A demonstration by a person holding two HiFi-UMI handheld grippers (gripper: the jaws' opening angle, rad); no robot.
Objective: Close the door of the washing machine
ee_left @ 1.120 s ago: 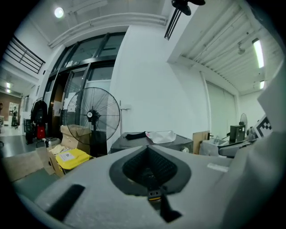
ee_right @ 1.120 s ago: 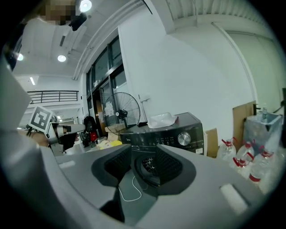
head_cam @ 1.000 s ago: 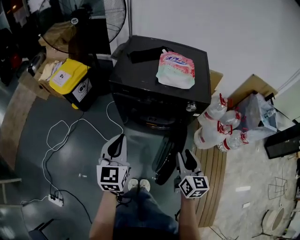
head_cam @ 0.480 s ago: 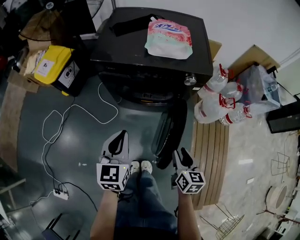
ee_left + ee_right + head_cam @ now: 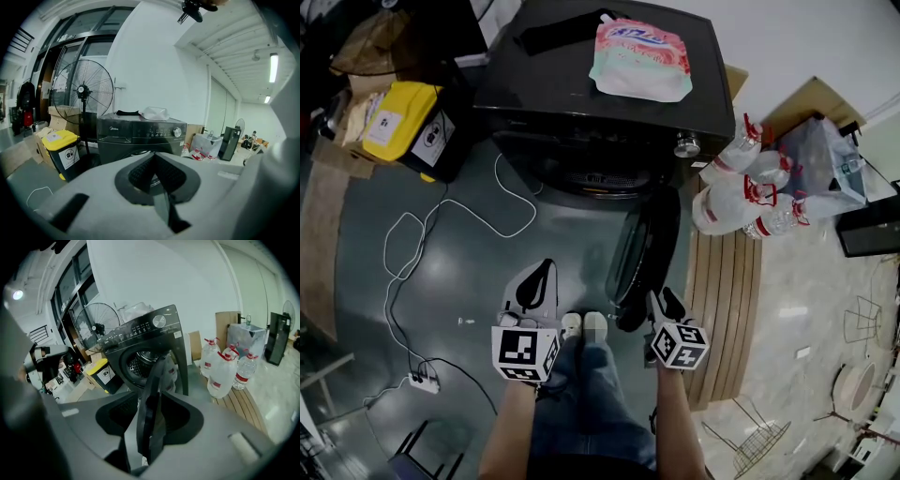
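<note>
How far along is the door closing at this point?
Nothing done yet: the door of the washing machine stands swung wide open. In hand: the right tool is at the door's free edge, which sits between its open jaws. The left tool is shut, empty, held away from the machine. To do: swing the door to the front and press it until it latches.

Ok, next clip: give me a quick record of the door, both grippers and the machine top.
washing machine: dark front-loader
door: open, swung out toward the person
right gripper: open, door edge between its jaws
left gripper: shut, empty, away from the door
machine top: pink and green pouch, black item
task: door not yet closed
</note>
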